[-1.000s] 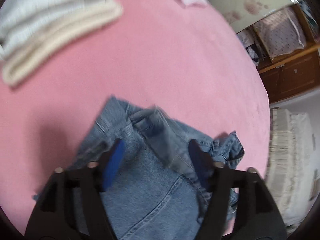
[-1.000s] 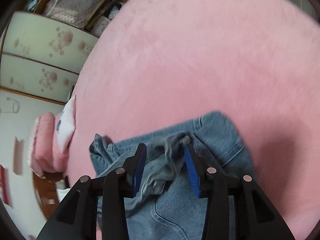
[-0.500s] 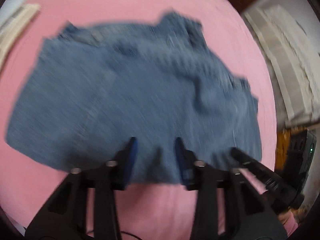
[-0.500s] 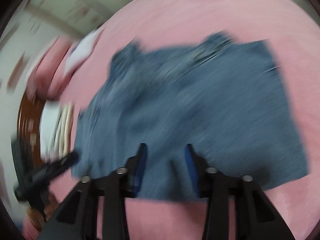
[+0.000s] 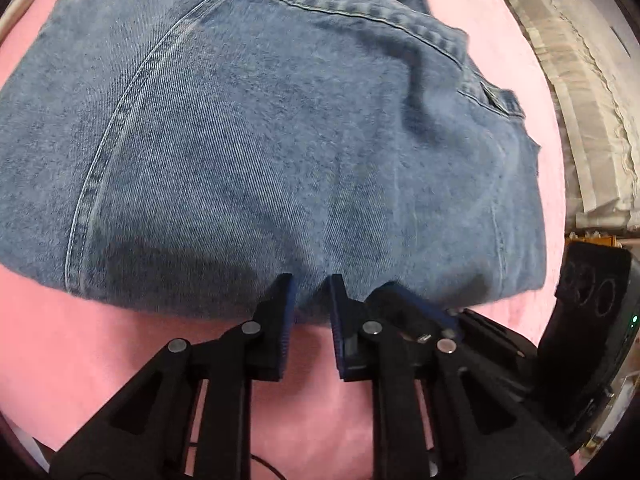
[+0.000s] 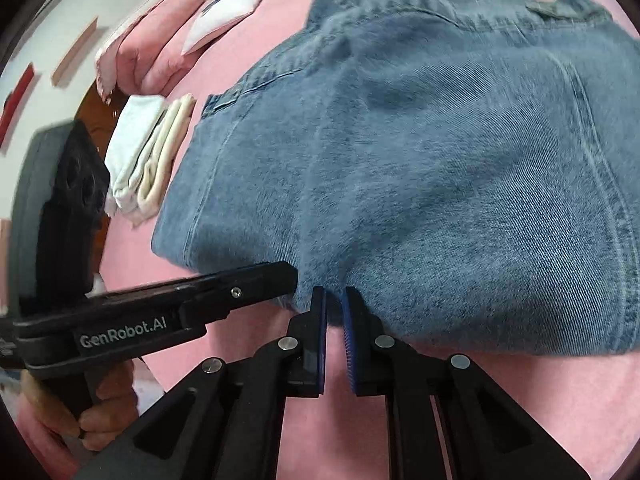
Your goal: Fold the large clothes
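Across the pink bed cover [image 5: 100,360] your jeans [image 5: 280,140] lie folded into a broad, thick block that fills most of both wrist views, the waistband along the top of the frame and a curved side seam running down the left in the left wrist view. The denim is a faded mid-blue, mostly flat, with a few soft creases toward the upper right and a darker shadowed patch at the lower left near the folded edge. That near edge sits at the lower middle of each picture.

Your left gripper [image 5: 311,284] has just been closing its jaws, and they now stand narrow with a pinch of the folded edge bunched between the blue pads. Your right gripper [image 6: 334,294] has done the same and pinches the same edge just beside it; each tool shows in the other's view, almost touching along the hem, both tilted steeply down onto the cloth.

At the lower left of the right wrist view your left hand [image 6: 104,412] wraps the handle. Further out, at the left of that view, folded white and cream cloths [image 6: 148,156] lie on the cover beside the jeans, and pink pillows [image 6: 160,36] sit at the upper left.
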Available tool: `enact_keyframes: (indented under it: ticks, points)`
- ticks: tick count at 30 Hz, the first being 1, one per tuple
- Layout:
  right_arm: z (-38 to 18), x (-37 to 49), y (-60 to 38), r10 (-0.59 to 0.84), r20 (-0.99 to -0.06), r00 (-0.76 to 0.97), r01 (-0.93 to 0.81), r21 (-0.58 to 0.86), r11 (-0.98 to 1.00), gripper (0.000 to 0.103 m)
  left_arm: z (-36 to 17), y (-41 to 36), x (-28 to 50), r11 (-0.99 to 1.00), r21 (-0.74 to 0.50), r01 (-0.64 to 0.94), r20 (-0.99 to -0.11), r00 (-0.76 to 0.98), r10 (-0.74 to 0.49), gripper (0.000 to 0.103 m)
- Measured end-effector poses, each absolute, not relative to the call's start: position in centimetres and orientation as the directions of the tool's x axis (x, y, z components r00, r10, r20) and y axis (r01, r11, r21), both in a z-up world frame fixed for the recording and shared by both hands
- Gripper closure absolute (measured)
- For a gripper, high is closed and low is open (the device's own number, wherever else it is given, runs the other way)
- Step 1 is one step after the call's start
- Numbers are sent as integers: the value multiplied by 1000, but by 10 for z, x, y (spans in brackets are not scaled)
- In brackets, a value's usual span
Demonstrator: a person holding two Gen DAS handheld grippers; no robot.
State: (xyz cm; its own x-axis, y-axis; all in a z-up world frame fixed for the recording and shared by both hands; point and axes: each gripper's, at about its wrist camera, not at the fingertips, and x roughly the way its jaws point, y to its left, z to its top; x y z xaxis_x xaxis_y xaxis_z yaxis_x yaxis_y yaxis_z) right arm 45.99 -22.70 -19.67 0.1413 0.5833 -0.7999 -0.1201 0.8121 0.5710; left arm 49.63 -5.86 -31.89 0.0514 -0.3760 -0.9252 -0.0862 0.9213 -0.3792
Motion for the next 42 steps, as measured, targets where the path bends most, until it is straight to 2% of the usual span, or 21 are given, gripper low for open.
enact_keyframes:
  ticks: [1, 2, 7, 12, 14, 17, 21, 25, 28, 30, 33, 36, 42]
  points:
    - [-202, 467, -232, 570, -803, 173, -99, 562, 821, 96, -320, -58, 499, 923, -372, -96, -928, 70, -366, 91]
    - [-205, 471, -241, 548, -812, 202, -73, 545, 835, 103, -319, -57, 503, 929, -353, -106, -934, 101, -343, 93]
    - [-221, 483, -285, 536, -801, 267, 58, 568, 821, 103, -315, -32, 511, 934, -300, -192, -948, 167, -270, 98]
    - [-206, 470, -354, 360, -859, 362, 87, 416, 905, 103, -304, 17, 503, 923, -266, -279, -952, 227, -206, 102]
    - [-203, 464, -378, 389, -840, 379, 87, 451, 888, 103, -297, 51, 495, 905, -232, -355, -958, 246, -149, 102]
    - [-200, 441, -419, 153, -908, 390, 159, 230, 960, 103, -303, 91, 484, 890, -88, -447, -980, 198, 2, 102]
    - [-196, 422, -446, 85, -911, 404, 180, 170, 969, 103, -319, 132, 477, 839, -192, -509, -973, 213, -94, 102]
    - [-181, 425, -440, -4, -924, 382, 171, 66, 983, 103, -304, 121, 482, 857, -186, -481, -973, 214, -91, 102]
    - [-165, 425, -406, 137, -905, 403, 106, 194, 975, 103, -286, 81, 481, 871, -319, -373, -939, 251, -237, 102]
    - [-163, 421, -377, 285, -873, 395, 60, 334, 941, 103, -275, 49, 480, 894, -360, -266, -920, 259, -293, 102]
    - [-168, 408, -336, 419, -835, 356, 4, 450, 893, 103, -266, -6, 479, 916, -396, -68, -897, 242, -370, 102]
    - [-180, 399, -301, 476, -820, 317, -10, 499, 867, 103, -270, -46, 483, 926, -374, 60, -905, 194, -378, 102]
    - [-203, 414, -272, 525, -785, 329, 3, 556, 831, 103, -289, -60, 489, 920, -387, 57, -910, 136, -391, 102]
